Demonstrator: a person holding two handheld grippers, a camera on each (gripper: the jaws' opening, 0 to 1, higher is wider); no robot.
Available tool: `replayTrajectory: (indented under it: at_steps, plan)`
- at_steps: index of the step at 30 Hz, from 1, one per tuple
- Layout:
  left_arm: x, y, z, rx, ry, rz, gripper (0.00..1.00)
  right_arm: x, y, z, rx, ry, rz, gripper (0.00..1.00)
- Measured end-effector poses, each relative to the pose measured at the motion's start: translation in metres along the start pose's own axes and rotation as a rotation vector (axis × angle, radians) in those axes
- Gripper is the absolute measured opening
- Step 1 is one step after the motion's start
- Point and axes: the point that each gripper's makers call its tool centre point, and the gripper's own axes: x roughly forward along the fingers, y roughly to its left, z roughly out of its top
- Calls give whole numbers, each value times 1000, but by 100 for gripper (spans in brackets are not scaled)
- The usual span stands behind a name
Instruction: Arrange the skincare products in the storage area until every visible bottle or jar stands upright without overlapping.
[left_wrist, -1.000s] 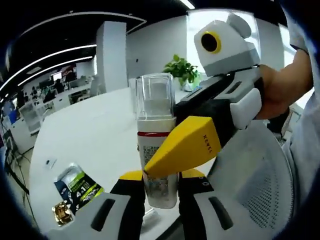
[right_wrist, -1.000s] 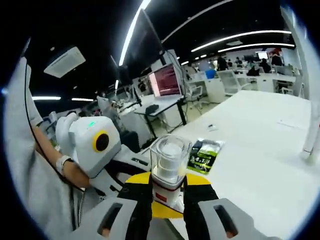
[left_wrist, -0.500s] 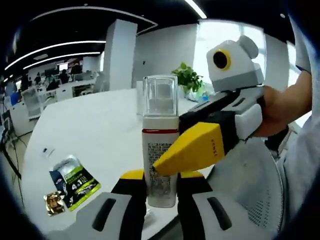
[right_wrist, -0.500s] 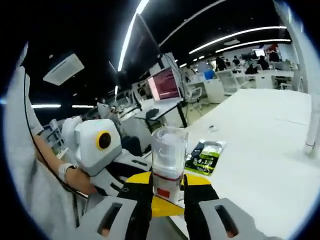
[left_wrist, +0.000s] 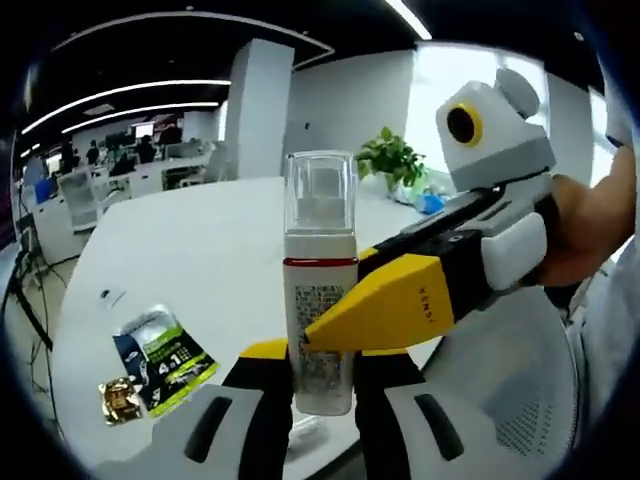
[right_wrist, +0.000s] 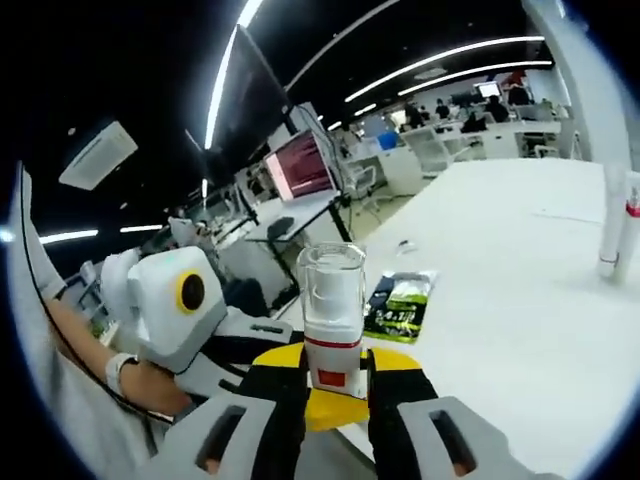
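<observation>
Gripping one clear-capped bottle, apparently white-filled, both grippers.

Room: an open-plan office is seen, with a dark ceiling.
Light: long white strip lights are run across the ceiling; daylight is let in through a bright window.
Walls: a white square pillar is set beyond the counter.
Counter: a broad white counter is spread across the foreground.
Furniture: rows of desks are ranged at the far end; a lit pinkish monitor is stood on a desk.
Plant: a green potted plant is placed by the window.
Seat: what may be a white mesh chair back is seen close by.
</observation>
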Motion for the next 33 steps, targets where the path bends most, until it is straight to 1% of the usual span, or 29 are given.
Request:
replayTrajectory:
  at_steps: [1,2,3,4,5,9,11,13,14,15,16,18,19,21,23,27,28,29,30,31,32,33]
  plan:
    - [0,2,0,8,1,15,19,1,0,-1,14,0,-5,15]
    - [0,2,0,16,0,18,19,2,-1,-1,20,-3,-22,14]
    - [1,2,-1,22,4,23,19,2,-2,-1,18,-4,-24,14]
    - [1,3,-1,48,6,34,19,1,-1,-2,-5,0,-30,14]
    - [1,2,-1,53,4,38,19,1,-2,-2,-36,-1,-33,13]
    - [2,0,0,85,0,37,19,-4,-4,-2,-36,-6,-18,12]
    - [2,-1,4,106,-15,38,20,-5,-5,0,-33,-16,-9,12]
    - [3,-2,7,172,-28,35,20,-6,-5,1,-42,-21,-6,12]
    - [4,-3,10,245,-46,31,21,-6,-6,2,-52,-27,-8,12]
    - [4,-5,10,272,-50,26,22,-7,-6,3,-57,-28,-10,12]
    - [4,-6,6,259,-38,24,22,-7,-8,3,-63,-25,-14,12]
    - [4,-6,6,249,-33,15,22,-8,-9,3,-65,-22,-12,12]
    - [4,-6,2,237,-14,6,21,-10,-11,4,-82,-29,-23,12]
    - [3,-2,0,232,2,11,26,-13,-15,5,-82,-31,-26,12]
    - [1,1,0,220,19,18,33,-17,-20,8,-84,-43,-38,12]
    - [-9,13,1,385,56,51,36,-25,-37,13,-62,-68,-74,12]
    - [-11,17,2,399,55,67,36,-27,-40,13,-63,-68,-80,12]
    - [-13,21,2,418,57,68,36,-30,-46,15,-55,-77,-94,12]
    - [-16,28,0,417,68,79,37,-32,-49,16,-49,-85,-101,12]
    - [-17,31,-3,415,79,72,39,-34,-53,17,-44,-88,-109,12]
    - [-18,41,-7,420,97,99,42,-36,-57,18,-41,-90,-118,12]
    - [-19,45,-10,423,109,110,43,-38,-62,19,-40,-93,-130,12]
